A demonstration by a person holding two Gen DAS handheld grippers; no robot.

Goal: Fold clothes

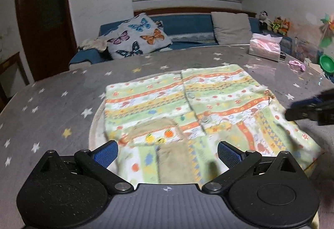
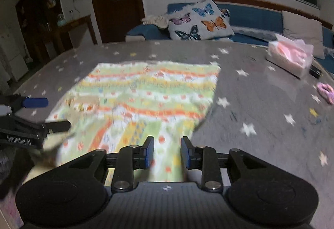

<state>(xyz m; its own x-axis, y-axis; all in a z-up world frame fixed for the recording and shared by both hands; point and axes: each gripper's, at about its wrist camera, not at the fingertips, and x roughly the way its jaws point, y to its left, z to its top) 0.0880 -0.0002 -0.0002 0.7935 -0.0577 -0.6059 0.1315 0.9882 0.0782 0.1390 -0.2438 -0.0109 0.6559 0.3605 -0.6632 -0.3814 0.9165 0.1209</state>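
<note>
A small striped green, orange and yellow garment point(image 1: 187, 108) lies on the grey star-print table point(image 1: 52, 103); its near part is folded over, showing a tan collar. My left gripper point(image 1: 167, 153) is open, its blue pads wide apart above the garment's near edge, holding nothing. My right gripper point(image 2: 167, 151) hovers over the garment's point(image 2: 146, 99) near right part with a narrow gap between its pads and cloth showing behind the gap; whether it pinches cloth is unclear. Each gripper shows at the edge of the other's view, the right one point(image 1: 309, 110) and the left one point(image 2: 37, 112).
A pink tissue pack point(image 1: 265, 49) and a pink hair tie point(image 1: 296, 65) lie at the table's far right. Green toys point(image 1: 325, 62) stand at the right edge. A blue sofa point(image 1: 187, 26) with a butterfly cushion point(image 1: 137, 37) runs behind the table.
</note>
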